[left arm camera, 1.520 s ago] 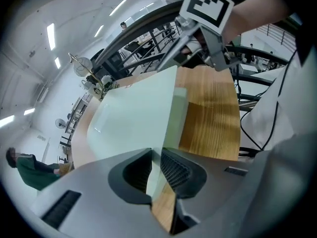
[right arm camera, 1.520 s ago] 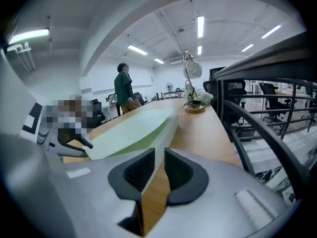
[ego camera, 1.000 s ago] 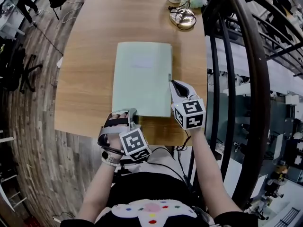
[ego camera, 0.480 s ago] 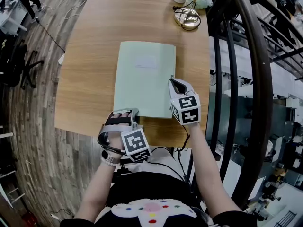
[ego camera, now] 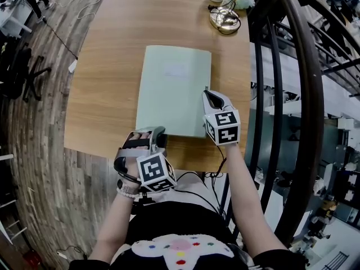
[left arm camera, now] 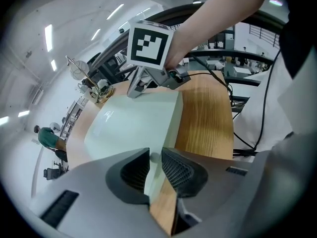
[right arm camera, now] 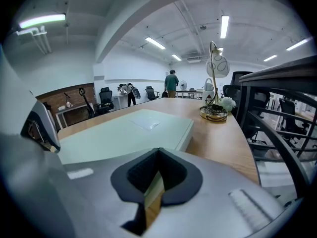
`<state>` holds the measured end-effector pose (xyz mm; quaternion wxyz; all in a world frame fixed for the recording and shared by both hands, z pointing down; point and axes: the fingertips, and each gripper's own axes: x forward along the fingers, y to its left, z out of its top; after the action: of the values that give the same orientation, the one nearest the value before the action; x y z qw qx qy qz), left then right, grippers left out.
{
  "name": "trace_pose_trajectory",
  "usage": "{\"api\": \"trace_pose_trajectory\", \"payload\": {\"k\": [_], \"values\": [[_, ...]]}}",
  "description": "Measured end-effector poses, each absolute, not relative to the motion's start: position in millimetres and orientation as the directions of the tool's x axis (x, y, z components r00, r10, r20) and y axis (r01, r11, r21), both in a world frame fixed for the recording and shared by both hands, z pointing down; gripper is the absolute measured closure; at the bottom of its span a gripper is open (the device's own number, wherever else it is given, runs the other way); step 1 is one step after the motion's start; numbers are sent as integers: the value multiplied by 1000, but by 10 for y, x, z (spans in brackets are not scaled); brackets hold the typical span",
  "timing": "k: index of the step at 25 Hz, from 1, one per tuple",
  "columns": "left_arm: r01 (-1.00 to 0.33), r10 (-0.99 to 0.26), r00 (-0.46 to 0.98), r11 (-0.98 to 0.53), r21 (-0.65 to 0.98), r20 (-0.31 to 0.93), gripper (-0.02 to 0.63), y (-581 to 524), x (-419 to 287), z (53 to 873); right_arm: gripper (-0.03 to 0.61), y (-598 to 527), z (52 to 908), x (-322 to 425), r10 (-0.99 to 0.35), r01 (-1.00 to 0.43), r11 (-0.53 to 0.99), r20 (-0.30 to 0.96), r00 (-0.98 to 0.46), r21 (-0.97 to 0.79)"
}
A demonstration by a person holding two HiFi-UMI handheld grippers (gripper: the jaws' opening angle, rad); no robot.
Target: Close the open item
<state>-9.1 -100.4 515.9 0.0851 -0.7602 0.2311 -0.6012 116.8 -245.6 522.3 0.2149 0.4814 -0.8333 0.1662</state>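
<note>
Lying flat with its cover down, the pale green book (ego camera: 174, 94) sits in the middle of the light wooden surface (ego camera: 107, 66), its long sides running away from you. A paler rectangular label (ego camera: 175, 70) shows on the upper half of the cover. No page stands up anywhere along the edges you can see.

You have your left gripper (ego camera: 158, 133) at the book's near edge, close to the near left corner, pointing steeply down. Its jaws have just been opening and now stand a little apart. In the left gripper view the book's near edge and a strip of bare wood show through the narrow gap, and the pads do not press on the cover.

Your right gripper (ego camera: 207, 94) lies along the book's right edge, about two thirds of the way toward you, pointing away from you at a shallow downward angle. Its jaws are together, tips meeting, with nothing clamped between them. In the right gripper view the cover stretches out to the left of the tips and bare wood to the right.

At the far right corner of the surface, well apart from the book, stands a round gold lamp base (ego camera: 225, 20). A black metal railing (ego camera: 281, 94) runs beside the surface on your right.
</note>
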Motion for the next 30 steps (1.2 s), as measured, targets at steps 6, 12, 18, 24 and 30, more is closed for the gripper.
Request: {"api": "trace_pose_trajectory", "payload": {"k": [6, 12, 18, 24, 30], "values": [[-365, -483, 252, -850, -380, 838, 594, -1017, -169, 5016, 571, -2493, 5235, 1161, -735, -879, 474, 527, -426, -50], [-499, -546, 322, -792, -351, 774, 607, -1167, -355, 4745, 571, -2482, 5100, 1206, -754, -888, 452, 497, -429, -82], [-622, -592, 408, -737, -263, 695, 607, -1340, -473, 4498, 571, -2348, 4786, 1159, -801, -896, 441, 430, -417, -48], [-693, -640, 446, -689, -210, 626, 607, -1433, -628, 4250, 571, -2086, 4495, 1086, -827, -901, 432, 386, -408, -28], [-746, -707, 467, -638, -193, 531, 607, -1464, -797, 3955, 571, -1830, 4231, 1058, -842, -904, 428, 351, -409, -27]]}}
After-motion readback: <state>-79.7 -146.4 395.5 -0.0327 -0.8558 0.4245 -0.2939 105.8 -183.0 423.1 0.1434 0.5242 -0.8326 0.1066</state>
